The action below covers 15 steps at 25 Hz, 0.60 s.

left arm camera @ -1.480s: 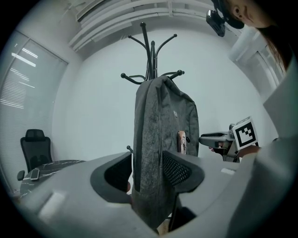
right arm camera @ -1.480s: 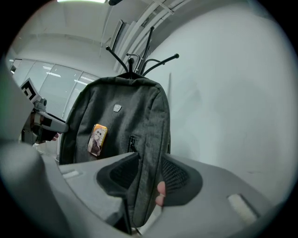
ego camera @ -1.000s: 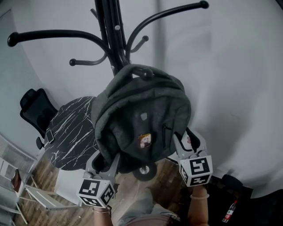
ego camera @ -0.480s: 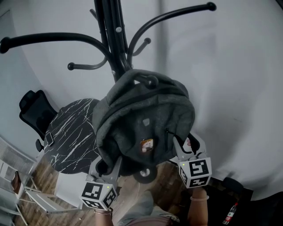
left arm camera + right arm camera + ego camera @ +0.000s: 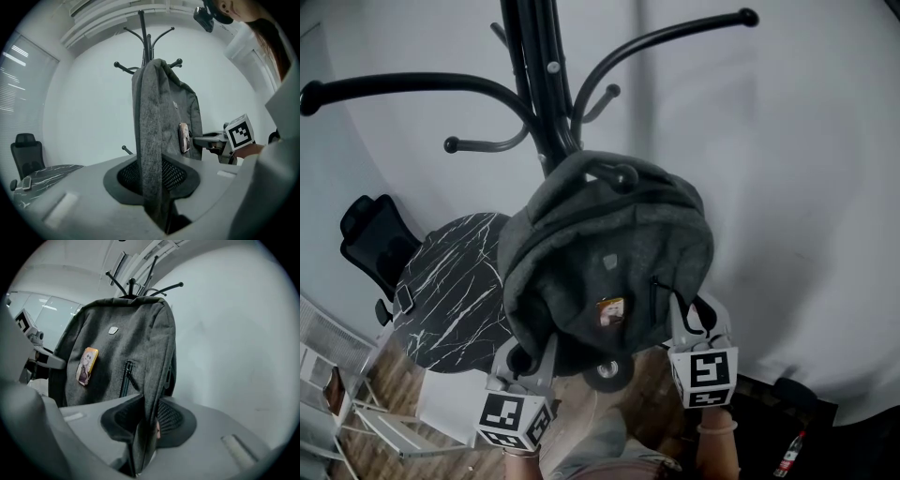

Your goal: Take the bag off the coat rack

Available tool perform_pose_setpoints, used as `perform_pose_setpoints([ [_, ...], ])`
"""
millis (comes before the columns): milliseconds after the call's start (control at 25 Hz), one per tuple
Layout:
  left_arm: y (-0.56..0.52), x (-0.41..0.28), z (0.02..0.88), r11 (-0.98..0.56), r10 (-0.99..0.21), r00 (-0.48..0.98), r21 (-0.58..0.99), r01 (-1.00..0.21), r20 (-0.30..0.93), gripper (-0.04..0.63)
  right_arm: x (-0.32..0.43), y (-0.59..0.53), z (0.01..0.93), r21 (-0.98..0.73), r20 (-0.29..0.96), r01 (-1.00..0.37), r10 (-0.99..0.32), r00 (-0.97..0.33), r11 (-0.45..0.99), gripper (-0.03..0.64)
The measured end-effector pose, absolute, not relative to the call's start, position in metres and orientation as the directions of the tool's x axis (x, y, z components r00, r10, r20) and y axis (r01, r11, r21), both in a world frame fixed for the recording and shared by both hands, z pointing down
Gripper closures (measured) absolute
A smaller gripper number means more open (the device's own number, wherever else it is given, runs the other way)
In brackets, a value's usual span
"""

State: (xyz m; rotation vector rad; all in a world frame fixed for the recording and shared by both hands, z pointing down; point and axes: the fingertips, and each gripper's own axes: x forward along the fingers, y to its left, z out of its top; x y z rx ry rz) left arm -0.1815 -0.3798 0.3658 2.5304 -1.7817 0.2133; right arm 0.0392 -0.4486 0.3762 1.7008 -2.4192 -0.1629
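Hanging: grey bag [image 5: 609,253] by its top loop on a hook [image 5: 623,175] of the coat rack [image 5: 539,84] | left gripper [image 5: 528,349]: jaws have just been closing, pinched on bag's lower left edge | right gripper [image 5: 694,317]: jaws have just been closing, pinched on its lower right edge

Above the grey fabric backpack [image 5: 605,253] I see the black metal coat rack [image 5: 534,75] spreading its curved arms, and its knobbed hook [image 5: 625,175] pokes out at the top. To the right, the bare white wall [image 5: 806,187] leaves open room. Lower left, the round black marbled tabletop [image 5: 450,291] and black office chair [image 5: 370,234] crowd in.
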Motion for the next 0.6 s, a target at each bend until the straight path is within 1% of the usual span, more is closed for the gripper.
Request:
perform_pose_setpoints([
  [600,-0.366,-0.173,0.356,-0.333,-0.938,0.323,-0.07,-0.94,0.124,0.509,0.045,-0.426,0.362,0.204,0.067,-0.922,-0.945,-0.321,0.328,0.561],
])
